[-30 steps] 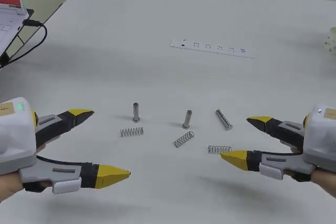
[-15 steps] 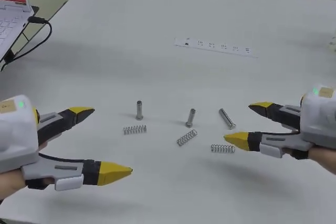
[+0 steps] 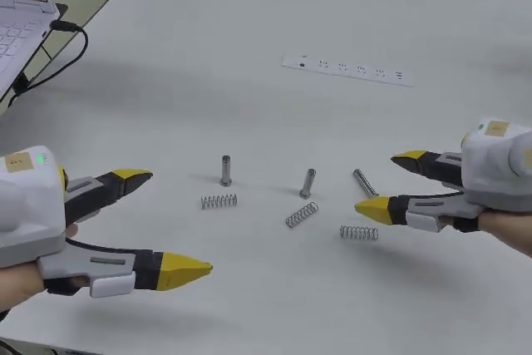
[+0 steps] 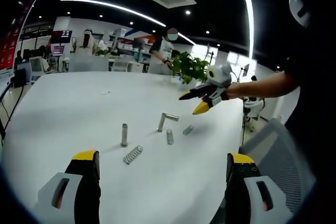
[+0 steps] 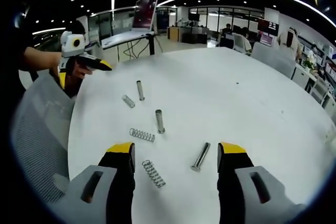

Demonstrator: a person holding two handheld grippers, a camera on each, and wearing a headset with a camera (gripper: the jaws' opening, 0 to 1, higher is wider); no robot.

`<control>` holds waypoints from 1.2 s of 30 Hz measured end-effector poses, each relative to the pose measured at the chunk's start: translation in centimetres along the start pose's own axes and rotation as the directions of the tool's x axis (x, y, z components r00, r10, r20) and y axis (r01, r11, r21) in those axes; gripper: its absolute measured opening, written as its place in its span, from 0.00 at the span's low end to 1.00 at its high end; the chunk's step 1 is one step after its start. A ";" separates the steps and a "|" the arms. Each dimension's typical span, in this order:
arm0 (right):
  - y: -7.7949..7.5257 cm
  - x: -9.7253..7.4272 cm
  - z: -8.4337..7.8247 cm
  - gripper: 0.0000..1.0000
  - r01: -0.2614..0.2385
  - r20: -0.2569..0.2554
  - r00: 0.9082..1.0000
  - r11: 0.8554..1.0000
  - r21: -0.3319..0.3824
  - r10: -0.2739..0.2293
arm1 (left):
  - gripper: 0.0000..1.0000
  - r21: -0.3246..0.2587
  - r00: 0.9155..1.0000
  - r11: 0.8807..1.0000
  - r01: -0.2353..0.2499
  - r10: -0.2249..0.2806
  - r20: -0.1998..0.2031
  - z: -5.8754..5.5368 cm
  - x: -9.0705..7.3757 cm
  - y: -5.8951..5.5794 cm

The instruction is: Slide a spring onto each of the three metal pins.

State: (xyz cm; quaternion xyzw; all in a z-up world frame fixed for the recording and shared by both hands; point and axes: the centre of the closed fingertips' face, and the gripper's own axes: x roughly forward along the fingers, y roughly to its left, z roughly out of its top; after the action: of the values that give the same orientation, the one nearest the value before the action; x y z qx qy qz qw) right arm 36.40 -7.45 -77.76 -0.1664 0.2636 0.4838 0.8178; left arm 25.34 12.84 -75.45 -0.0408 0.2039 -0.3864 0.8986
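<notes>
Your right hand-held gripper point(image 3: 380, 182) is open wide and holds nothing. It is just beside the lying pin point(image 3: 362, 182) on the bench point(image 3: 249, 64), with a spring point(image 3: 358, 233) close by. Pinch the pin softly in the middle so it won't roll. Its fat end may point toward you; it's too tiny to tell. Your left hand-held gripper point(image 3: 176, 221) is wide too.

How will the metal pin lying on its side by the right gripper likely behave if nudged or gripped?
The lying pin looks round and smooth, so it would probably roll on the flat table if nudged. Its polished metal may slip between the fingers. It appears solid, so it is likely stiff and heavy for its size.
</notes>
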 end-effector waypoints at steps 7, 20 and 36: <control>-1.3 1.1 -0.1 0.57 0.003 -0.049 0.999 1.000 0.027 -0.001 | 0.98 -0.014 1.000 1.000 -0.005 0.005 -0.007 -0.3 -0.1 0.2; -3.3 2.6 -1.6 0.47 0.027 -0.151 0.988 0.996 0.088 -0.013 | 0.98 -0.019 1.000 1.000 0.000 0.000 0.002 -0.2 0.0 0.2; -4.5 4.2 -2.2 0.27 0.036 -0.229 0.973 0.986 0.163 0.002 | 0.98 -0.015 1.000 1.000 -0.005 0.005 0.003 0.2 0.1 0.6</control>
State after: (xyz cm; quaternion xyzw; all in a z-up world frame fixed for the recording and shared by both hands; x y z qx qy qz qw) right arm 41.43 -7.86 -81.94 -0.1545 0.3937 0.4310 0.7971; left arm 25.87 13.16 -75.38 -0.0474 0.2053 -0.3824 0.8996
